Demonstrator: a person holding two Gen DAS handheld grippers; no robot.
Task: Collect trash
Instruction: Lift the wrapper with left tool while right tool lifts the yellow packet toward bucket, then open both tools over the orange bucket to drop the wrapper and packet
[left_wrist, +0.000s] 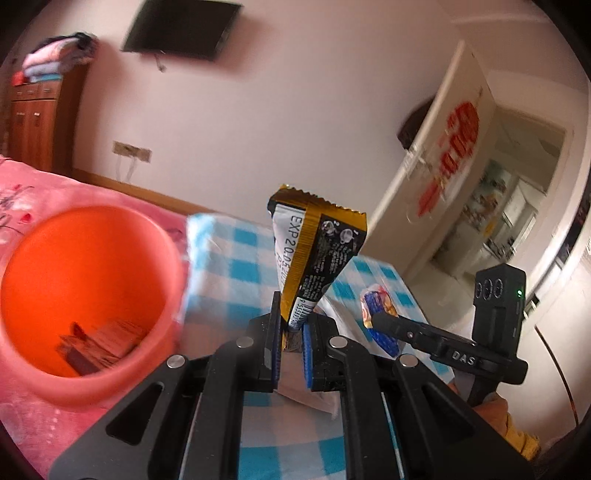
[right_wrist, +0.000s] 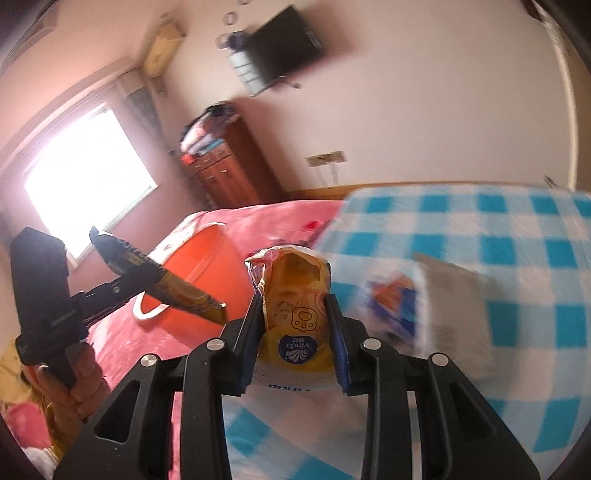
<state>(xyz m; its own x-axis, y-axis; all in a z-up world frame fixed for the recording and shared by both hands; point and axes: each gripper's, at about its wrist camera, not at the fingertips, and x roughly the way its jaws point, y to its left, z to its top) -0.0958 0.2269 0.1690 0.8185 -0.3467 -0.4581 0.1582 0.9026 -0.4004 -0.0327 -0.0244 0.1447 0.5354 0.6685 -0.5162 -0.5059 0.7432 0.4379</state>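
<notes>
Left gripper (left_wrist: 291, 332) jaws clamp the black-and-gold foil sachet (left_wrist: 317, 254), right gripper (right_wrist: 295, 332) jaws the yellow tissue packet (right_wrist: 295, 314); recommend carrying both squarely over the orange plastic bucket (left_wrist: 86, 291) on the pink bed before release.

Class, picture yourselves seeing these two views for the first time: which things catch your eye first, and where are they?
The orange bucket dominates the left of the left wrist view, standing on the pink bedspread. At centre, the left gripper pinches a black-and-gold wrapper upright. In the other view, the right gripper clamps a yellow tissue packet before the blue checked cloth.
</notes>
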